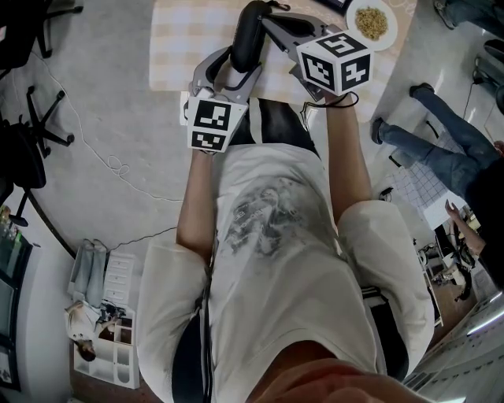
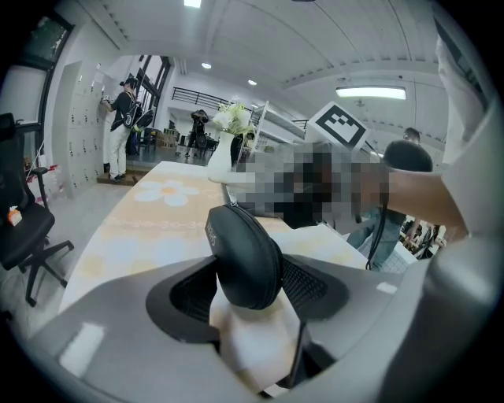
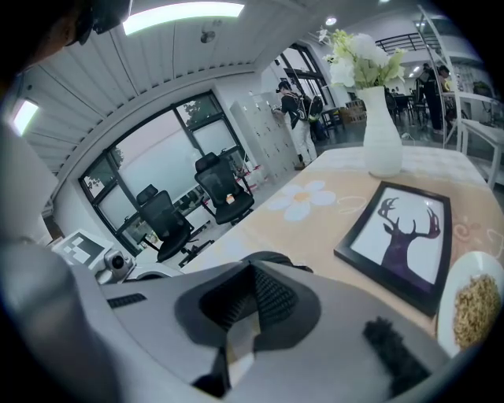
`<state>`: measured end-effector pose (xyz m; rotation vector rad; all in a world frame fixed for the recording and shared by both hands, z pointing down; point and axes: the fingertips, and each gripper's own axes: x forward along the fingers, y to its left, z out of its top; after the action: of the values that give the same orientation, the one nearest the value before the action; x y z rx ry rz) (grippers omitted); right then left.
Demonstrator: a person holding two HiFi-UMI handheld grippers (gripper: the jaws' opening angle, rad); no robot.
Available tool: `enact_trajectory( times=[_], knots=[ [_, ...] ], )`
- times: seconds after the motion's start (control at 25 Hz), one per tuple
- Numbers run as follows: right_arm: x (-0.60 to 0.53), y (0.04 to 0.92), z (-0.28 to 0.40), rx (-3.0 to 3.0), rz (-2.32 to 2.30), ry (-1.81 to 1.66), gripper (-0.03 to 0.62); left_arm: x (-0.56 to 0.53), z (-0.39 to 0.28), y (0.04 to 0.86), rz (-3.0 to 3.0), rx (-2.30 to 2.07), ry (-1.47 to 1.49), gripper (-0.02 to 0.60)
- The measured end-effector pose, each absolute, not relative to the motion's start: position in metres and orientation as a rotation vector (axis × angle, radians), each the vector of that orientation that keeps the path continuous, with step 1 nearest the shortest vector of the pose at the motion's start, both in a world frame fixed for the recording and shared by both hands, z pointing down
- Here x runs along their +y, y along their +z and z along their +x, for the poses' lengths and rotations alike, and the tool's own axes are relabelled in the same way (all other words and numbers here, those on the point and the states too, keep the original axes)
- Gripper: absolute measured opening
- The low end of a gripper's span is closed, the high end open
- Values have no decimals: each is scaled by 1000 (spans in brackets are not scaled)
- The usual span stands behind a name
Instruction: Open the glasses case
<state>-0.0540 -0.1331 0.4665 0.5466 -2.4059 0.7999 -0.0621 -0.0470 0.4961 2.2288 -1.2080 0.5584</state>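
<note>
**Head view:** the left tool [image 1: 236,75] grips the glasses case [image 1: 246,39], a black, smooth, rounded oval pouch. The case stands on end above the near edge of the counter [image 1: 181,39], which has a pale checked cloth on it. The right tool [image 1: 272,20] reaches in from the right, and its tips meet the top of the case. A round white plate [image 1: 391,35] of yellowish grains sits on the far right of the counter.

**Left gripper view:** the grey jaws stand wide apart. Their ribbed black pads press on both sides of the case, clamping it upright. A fine seam runs along the curved edge of the case, and its skin looks matt, like leather.

**Right gripper view:** the jaws are clenched together, pad against pad. The dark curve of the case shows just past their tips. I cannot tell whether they pinch any part of it. Beyond lie a black-framed picture [image 3: 402,236] of a deer silhouette and a slim white vase [image 3: 382,142] of white flowers.
</note>
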Motion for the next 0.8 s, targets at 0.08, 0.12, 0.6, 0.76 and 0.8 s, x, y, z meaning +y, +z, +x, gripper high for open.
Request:
enact_trajectory(
  times=[0.08, 0.12, 0.6, 0.76, 0.8],
  knots=[
    [-136, 467, -54, -2405, 547, 800, 18, -47, -62, 496, 2226, -1209, 555, 266],
    [-137, 468, -54, -2404, 547, 800, 18, -47, -62, 496, 2224, -1210, 553, 266],
    [-146, 473, -54, -2396, 572, 796, 18, -45, -63, 498, 2216, -1216, 551, 262],
    [-147, 473, -54, -2398, 573, 792, 18, -45, -63, 497, 2215, -1220, 545, 262],
    [-147, 473, -54, -2397, 577, 791, 18, -44, -63, 497, 2216, -1221, 547, 262]
  ],
)
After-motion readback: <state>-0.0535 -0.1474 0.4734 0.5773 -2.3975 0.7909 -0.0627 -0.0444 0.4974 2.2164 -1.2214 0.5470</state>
